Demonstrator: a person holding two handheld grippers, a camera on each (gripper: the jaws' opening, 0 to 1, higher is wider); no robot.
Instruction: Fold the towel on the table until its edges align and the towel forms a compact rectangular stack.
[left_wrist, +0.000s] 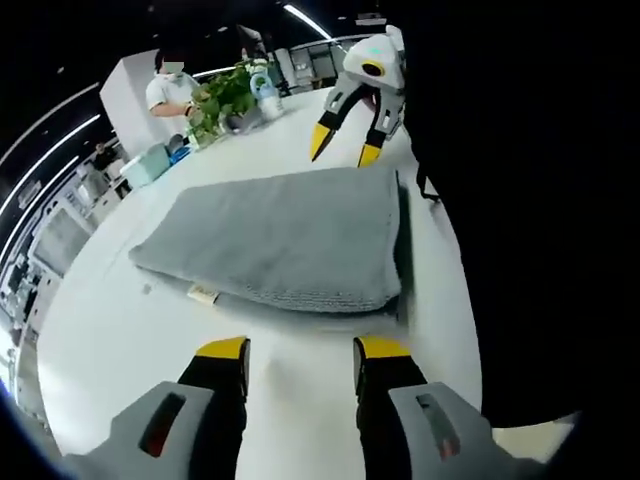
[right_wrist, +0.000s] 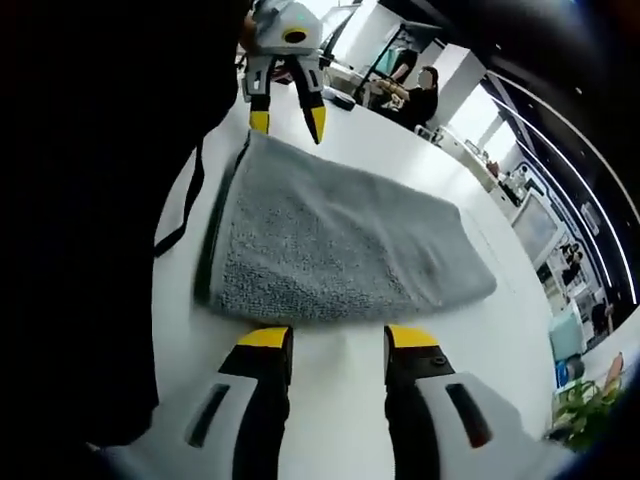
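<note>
Towel (left_wrist: 285, 240) lies folded flat near the table (left_wrist: 120, 350) edge. Left gripper (left_wrist: 298, 360) and right gripper (right_wrist: 338, 348) hover at opposite short ends, jaws apart, empty. Judged next: another fold, ends pinched together.

plain grey terry towel (left_wrist: 280, 240), glossy white table (left_wrist: 130, 340), grey-and-black grippers with bright yellow tips (left_wrist: 298, 352), leafy green plant (left_wrist: 222, 100)

Your dark clothing (left_wrist: 530, 200) hides the table (left_wrist: 120, 340) edge nearest you. The small tag (left_wrist: 204, 293) beside the towel (left_wrist: 280, 240) is too small to read.
</note>
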